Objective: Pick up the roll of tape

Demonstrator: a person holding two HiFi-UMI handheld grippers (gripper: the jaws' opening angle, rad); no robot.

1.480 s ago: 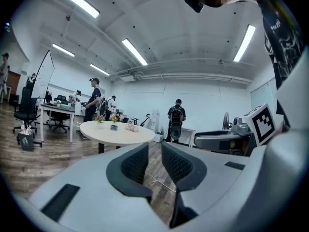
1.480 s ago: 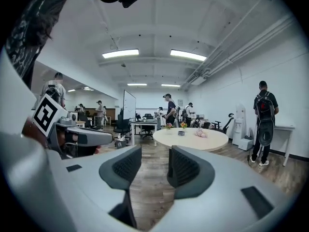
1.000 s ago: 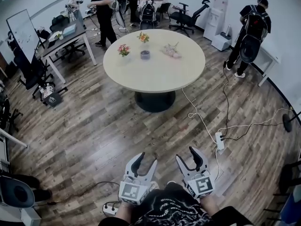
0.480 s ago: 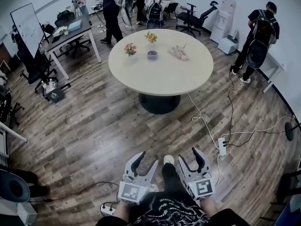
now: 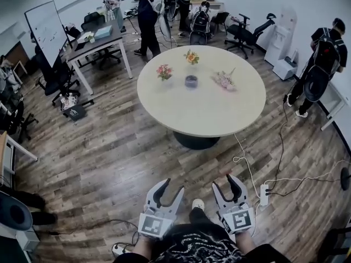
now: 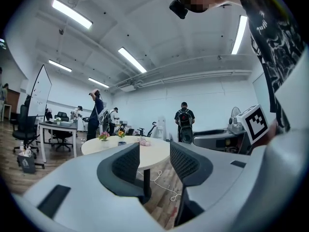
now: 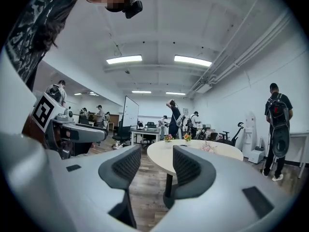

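Wood floor [image 5: 104, 163] was under both grippers, with nothing in reach yet. Left gripper [image 5: 173, 187] had its jaws apart and nothing between them. Right gripper [image 5: 224, 183] also held nothing; its jaws had just been closing a little but stood well apart. Both pointed roughly level at the table [image 5: 208, 114].

The step looked like the approach, grasp not begun. Cable [image 5: 242, 160] and power strip [image 5: 264, 191] lay just right of the right gripper, trailing toward the table base [image 5: 196, 141], so walking in left of that line seemed safer. The floor on the left looked open up to the near edge.

Tape [image 5: 191, 81] sat on the far half of the surface, left of centre. It was between pink flowers [image 5: 164, 71] toward the left edge, yellow flowers [image 5: 191, 56] at the far edge and a pale bunch [image 5: 225, 80] on its right. It was near all three, touching none.

The near half was bare, so a reach over the near edge would be long; rounding the left edge would probably shorten it. Jaws should go in wide and stay off the flowers.

Person [image 5: 323, 59] stood well beyond the right edge.
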